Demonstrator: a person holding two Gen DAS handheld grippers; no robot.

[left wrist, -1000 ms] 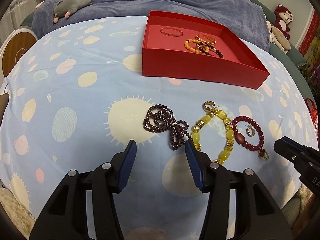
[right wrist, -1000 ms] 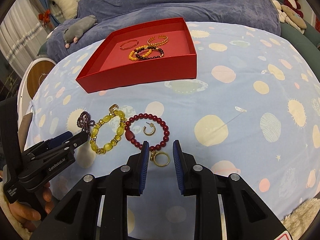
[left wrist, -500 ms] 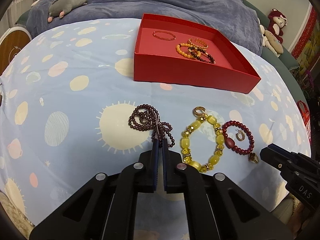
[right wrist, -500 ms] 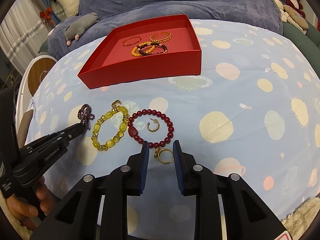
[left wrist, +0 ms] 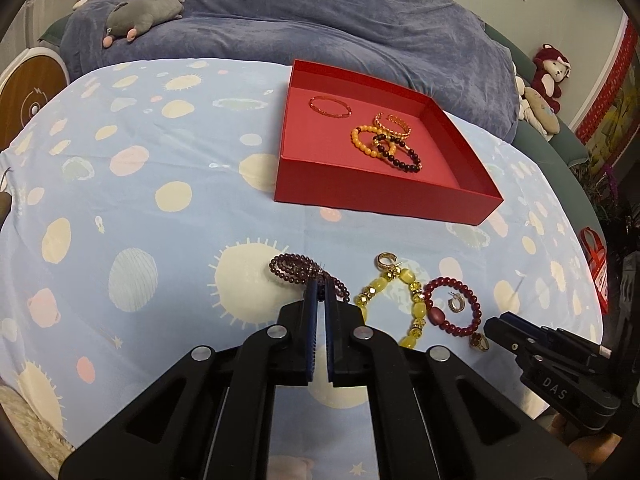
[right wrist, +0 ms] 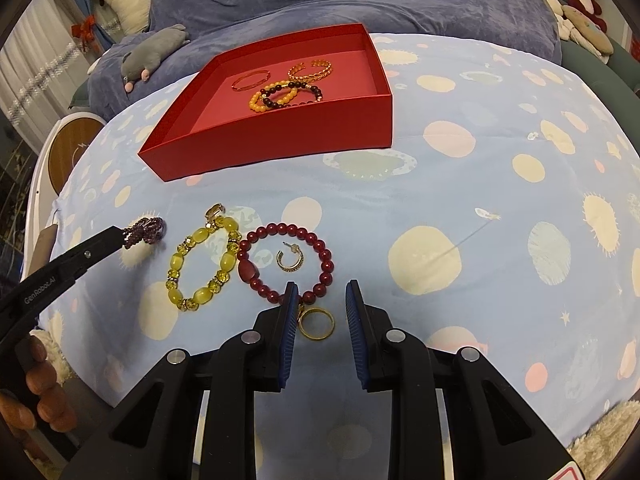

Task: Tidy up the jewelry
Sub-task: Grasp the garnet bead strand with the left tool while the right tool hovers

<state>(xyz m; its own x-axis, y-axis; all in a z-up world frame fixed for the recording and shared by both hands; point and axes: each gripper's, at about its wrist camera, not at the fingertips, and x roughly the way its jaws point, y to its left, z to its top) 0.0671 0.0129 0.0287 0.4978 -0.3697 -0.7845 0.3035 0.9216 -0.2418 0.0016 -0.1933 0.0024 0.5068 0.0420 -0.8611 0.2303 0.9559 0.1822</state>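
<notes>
My left gripper (left wrist: 319,286) is shut on the dark purple bead strand (left wrist: 292,268), held just above the cloth; it also shows in the right wrist view (right wrist: 144,230). My right gripper (right wrist: 321,292) is open around a gold ring (right wrist: 317,323) on the cloth. A yellow bead bracelet (right wrist: 202,266) and a red bead bracelet (right wrist: 286,262) with a gold hoop earring (right wrist: 290,260) inside lie in front. The red box (left wrist: 380,196) behind holds several bracelets (left wrist: 384,140).
A second gold hoop earring (left wrist: 386,261) lies at the yellow bracelet's far end. The blue planet-print cloth (left wrist: 140,200) covers a rounded table. A blue sofa with a grey plush (left wrist: 144,12) stands behind. Plush toys (left wrist: 548,76) sit at the right.
My left gripper closed on the purple bead strand and lifted it, bunching it up. My right gripper stayed open around the gold ring.
</notes>
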